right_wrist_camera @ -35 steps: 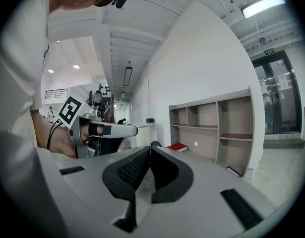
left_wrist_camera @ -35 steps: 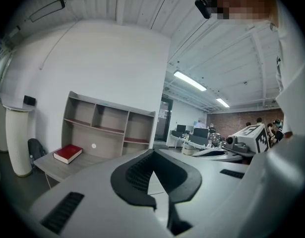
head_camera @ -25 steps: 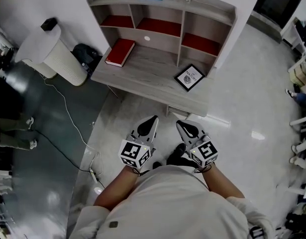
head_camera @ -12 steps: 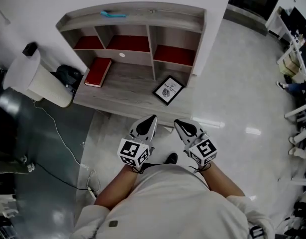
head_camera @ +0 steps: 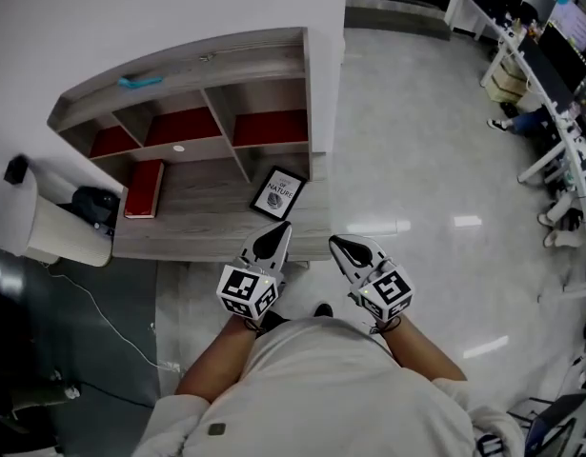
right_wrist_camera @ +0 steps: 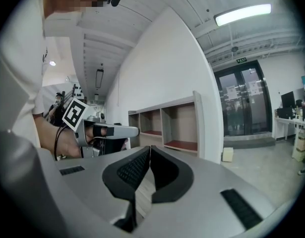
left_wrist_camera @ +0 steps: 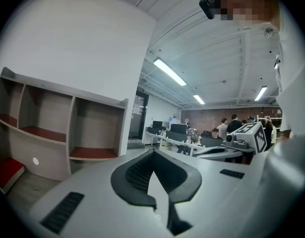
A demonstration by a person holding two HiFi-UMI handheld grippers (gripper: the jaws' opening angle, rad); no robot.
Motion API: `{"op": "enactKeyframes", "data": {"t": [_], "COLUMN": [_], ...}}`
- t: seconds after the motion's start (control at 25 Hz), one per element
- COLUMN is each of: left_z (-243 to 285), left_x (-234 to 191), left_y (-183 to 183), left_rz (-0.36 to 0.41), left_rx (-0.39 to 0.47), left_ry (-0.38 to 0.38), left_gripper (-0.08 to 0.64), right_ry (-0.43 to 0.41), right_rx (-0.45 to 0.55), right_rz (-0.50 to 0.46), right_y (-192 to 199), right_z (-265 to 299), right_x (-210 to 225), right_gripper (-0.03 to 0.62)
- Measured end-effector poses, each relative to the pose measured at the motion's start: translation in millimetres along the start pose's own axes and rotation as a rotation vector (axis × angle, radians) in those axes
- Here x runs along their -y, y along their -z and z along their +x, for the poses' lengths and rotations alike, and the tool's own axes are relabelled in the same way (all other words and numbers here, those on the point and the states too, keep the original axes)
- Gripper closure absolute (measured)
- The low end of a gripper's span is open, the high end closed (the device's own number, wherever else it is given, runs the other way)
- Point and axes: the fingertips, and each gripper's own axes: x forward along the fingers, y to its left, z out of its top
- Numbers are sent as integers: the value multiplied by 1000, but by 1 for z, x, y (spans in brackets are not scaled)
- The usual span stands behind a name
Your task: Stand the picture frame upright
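A black picture frame [head_camera: 278, 193] with a white print lies flat on the grey wooden desk [head_camera: 192, 231], near its right end. My left gripper [head_camera: 281, 228] is shut and empty, its tip just short of the desk's front edge below the frame. My right gripper [head_camera: 336, 246] is also shut and empty, off the desk's right end over the floor. In the left gripper view the shelf unit [left_wrist_camera: 58, 128] fills the left side and the right gripper [left_wrist_camera: 226, 150] shows at right. The right gripper view shows the left gripper [right_wrist_camera: 110, 131] and the shelf [right_wrist_camera: 167, 125].
The desk carries a hutch with red-floored compartments [head_camera: 183, 127]. A red book [head_camera: 143, 188] lies at the desk's left, a teal object [head_camera: 138, 83] on the hutch top. A white bin [head_camera: 45, 227] and a cable [head_camera: 102, 317] are on the left. Office desks [head_camera: 535, 74] stand far right.
The view has swung, so the desk now sits further left and turned. Both grippers, still shut, have come closer to the desk's front right end and the picture frame.
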Motion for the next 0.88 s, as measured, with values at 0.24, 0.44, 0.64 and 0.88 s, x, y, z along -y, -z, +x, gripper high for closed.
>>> {"op": "enactKeyframes", "data": {"t": [0.24,0.44,0.64,0.88], "left_z": [25,35,31,21], "left_x": [-9,-32,-65,-112], "left_y": [-3,-9,-24,-39], "left_rz": [17,29,67,74], "left_rx": [-13,-28,-21,-15], "left_ry": [105,182,250,310], "left_gripper": [543,544,544,543], "right_ry": [109,173,248,303], "right_rx": [1,1,13,21], "right_rz": [16,24,25,22], "right_y": [-1,-6,-20,-36], "right_z": [5,29,62,107], "right_x": [16,16,16,3], "right_gripper": [572,572,572,572]}}
